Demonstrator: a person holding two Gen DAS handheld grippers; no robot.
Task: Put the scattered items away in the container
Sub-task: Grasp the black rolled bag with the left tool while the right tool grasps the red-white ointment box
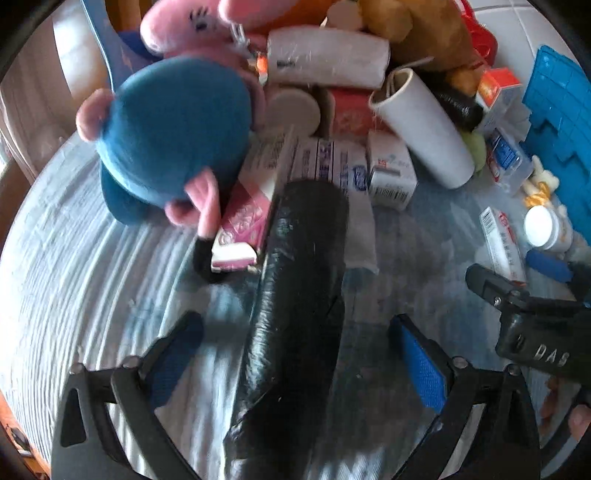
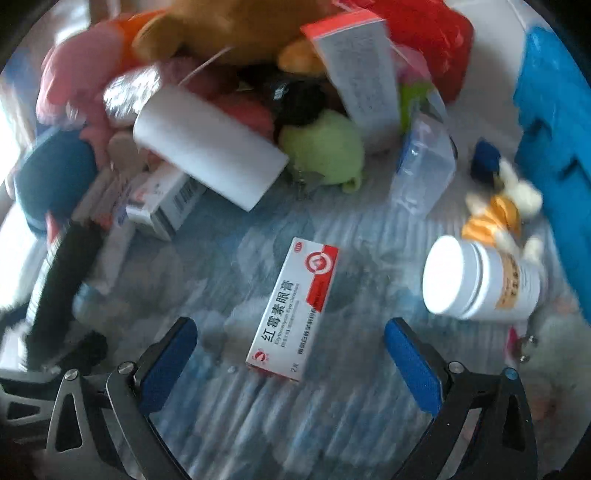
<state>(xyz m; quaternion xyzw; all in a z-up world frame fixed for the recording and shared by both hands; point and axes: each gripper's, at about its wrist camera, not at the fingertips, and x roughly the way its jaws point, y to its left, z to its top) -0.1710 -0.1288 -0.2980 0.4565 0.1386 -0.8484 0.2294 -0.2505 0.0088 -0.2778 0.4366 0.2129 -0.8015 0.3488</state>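
Observation:
My left gripper (image 1: pixel 295 354) is open, its blue pads on either side of a long black roll (image 1: pixel 295 306) that lies on the pale cloth; the pads do not touch it. My right gripper (image 2: pixel 291 354) is open around the near end of a red and white ointment box (image 2: pixel 295 306) lying flat. A white pill bottle (image 2: pixel 480 280) lies on its side to the right. The blue container (image 2: pixel 554 140) stands at the far right and also shows in the left wrist view (image 1: pixel 557 122). The right gripper's body (image 1: pixel 535 325) shows in the left wrist view.
A heap lies ahead: a blue and pink plush (image 1: pixel 170 133), a brown plush (image 1: pixel 413 29), a white tube (image 1: pixel 424 129), small medicine boxes (image 1: pixel 391 173), a pink box (image 1: pixel 240 229), a green plush (image 2: pixel 325 147), a clear case (image 2: pixel 424 166).

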